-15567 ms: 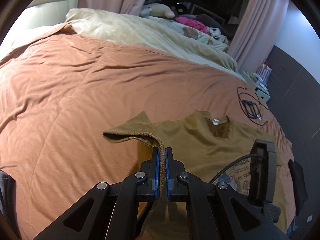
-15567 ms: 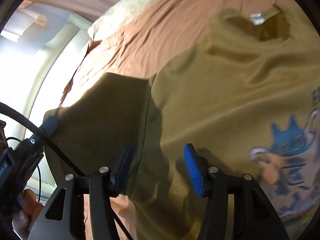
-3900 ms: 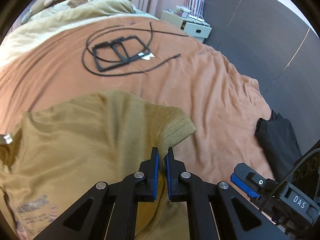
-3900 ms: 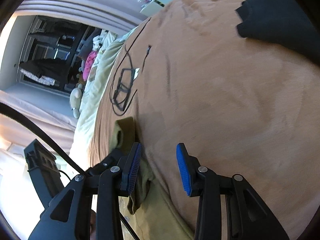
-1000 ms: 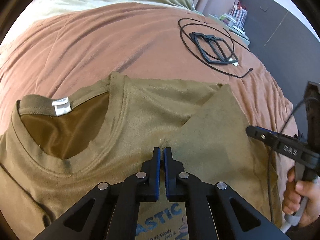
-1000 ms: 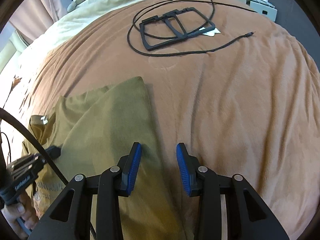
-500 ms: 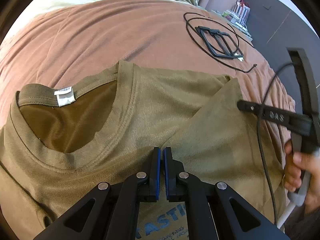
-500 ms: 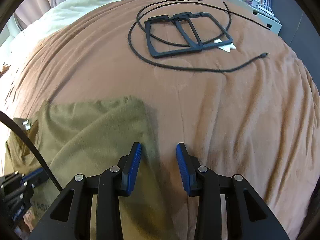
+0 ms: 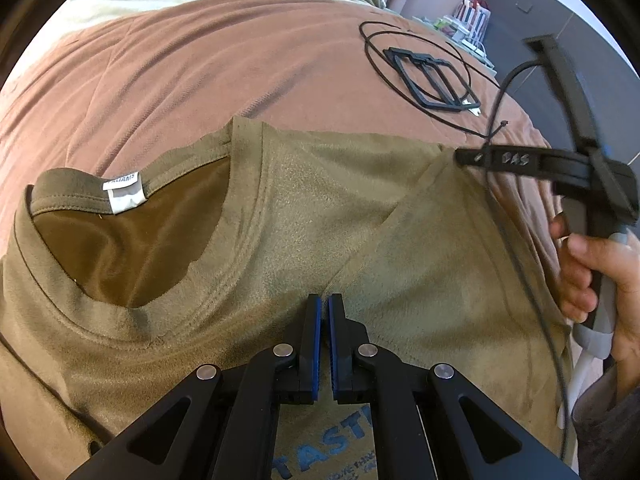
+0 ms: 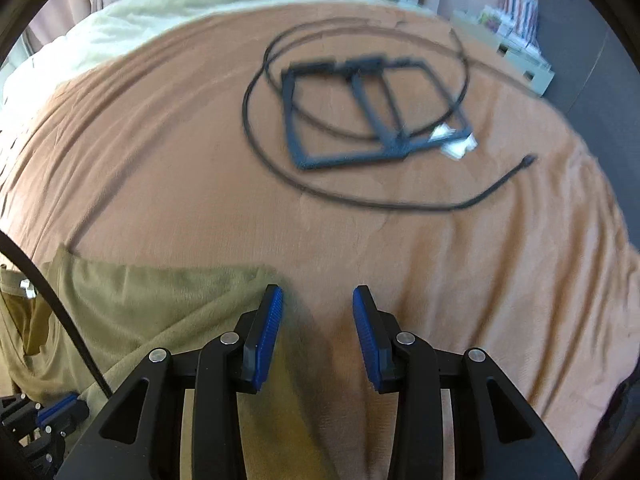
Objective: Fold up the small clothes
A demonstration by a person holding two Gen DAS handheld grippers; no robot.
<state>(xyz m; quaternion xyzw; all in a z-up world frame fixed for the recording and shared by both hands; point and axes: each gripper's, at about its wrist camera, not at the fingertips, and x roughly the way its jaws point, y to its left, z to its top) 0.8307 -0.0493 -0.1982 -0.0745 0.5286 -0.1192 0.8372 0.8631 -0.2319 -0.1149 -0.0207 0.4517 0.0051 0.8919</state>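
An olive T-shirt (image 9: 304,216) lies face up on the brown bedspread (image 9: 200,72), its neck opening and white label (image 9: 124,196) at the left. One sleeve (image 9: 440,264) is folded inward across the chest. My left gripper (image 9: 324,304) is shut, and the sleeve's pointed corner runs in between its tips. In the right wrist view my right gripper (image 10: 318,312) stands open at the shirt's folded edge (image 10: 168,304). Its left finger is over the cloth, its right finger over bare bedspread (image 10: 460,264), and nothing is pinched. A hand (image 9: 592,272) holds that gripper at the shirt's right side.
A black wire frame (image 10: 360,120) ringed by a loose black cable (image 10: 400,204) lies on the bedspread beyond the shirt, and it shows in the left wrist view too. A cream duvet (image 10: 200,0) covers the far end. A white bedside unit (image 10: 520,60) stands at the far right.
The right gripper has swung rightward along the shirt's top edge, so the shirt now sits lower left in its view and the wire frame is nearer centre. The left gripper has stayed put, still shut.
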